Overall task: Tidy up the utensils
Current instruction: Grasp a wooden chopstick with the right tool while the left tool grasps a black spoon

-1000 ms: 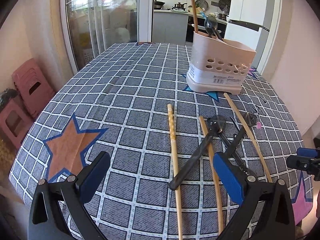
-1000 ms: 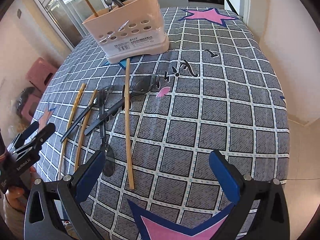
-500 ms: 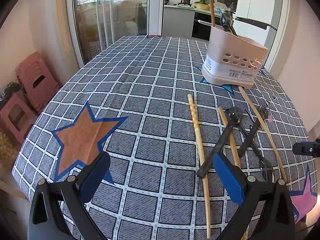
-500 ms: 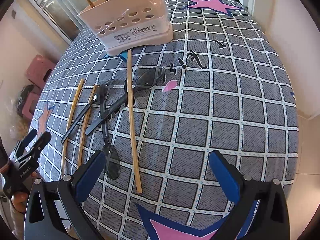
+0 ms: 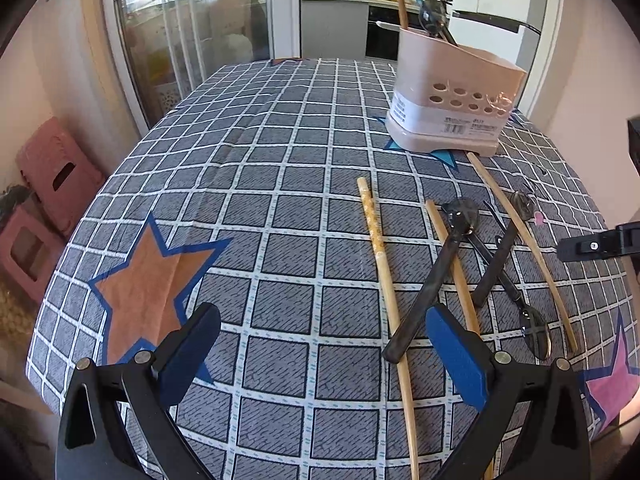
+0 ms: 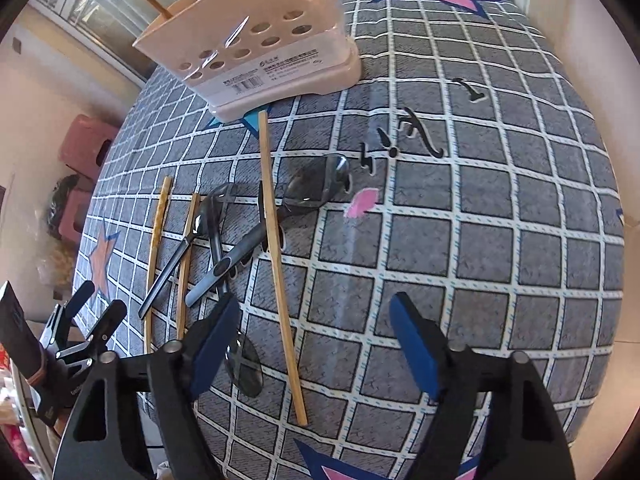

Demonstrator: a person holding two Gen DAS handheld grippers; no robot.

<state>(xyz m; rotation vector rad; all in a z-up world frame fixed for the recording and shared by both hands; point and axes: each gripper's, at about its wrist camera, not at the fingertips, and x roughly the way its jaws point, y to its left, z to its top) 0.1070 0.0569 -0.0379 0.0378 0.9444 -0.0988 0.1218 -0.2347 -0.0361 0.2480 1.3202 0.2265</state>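
Your left gripper (image 5: 320,354) is spread wide with nothing between its blue pads, hovering over the checked cloth of the desk (image 5: 280,184). Just ahead and to its right lie the loose utensils: a patterned chopstick (image 5: 380,264), a plain chopstick (image 5: 452,264) passing under the right pad, and a dark spoon (image 5: 432,280) lying across it.

Your right gripper (image 6: 312,346) is also open wide and holds nothing. A long chopstick (image 6: 278,264) runs forward between its fingers, closer to the left one, its far end close to the pink utensil holder (image 6: 256,40), which stands well ahead and to the left. The bowl of a grey spoon (image 6: 244,364) sits just beside the left pad, partly behind it. Another spoon (image 6: 316,188) lies farther ahead, crossing under the long chopstick. The holder already carries a chopstick and dark utensils upright; which compartment cannot be told.
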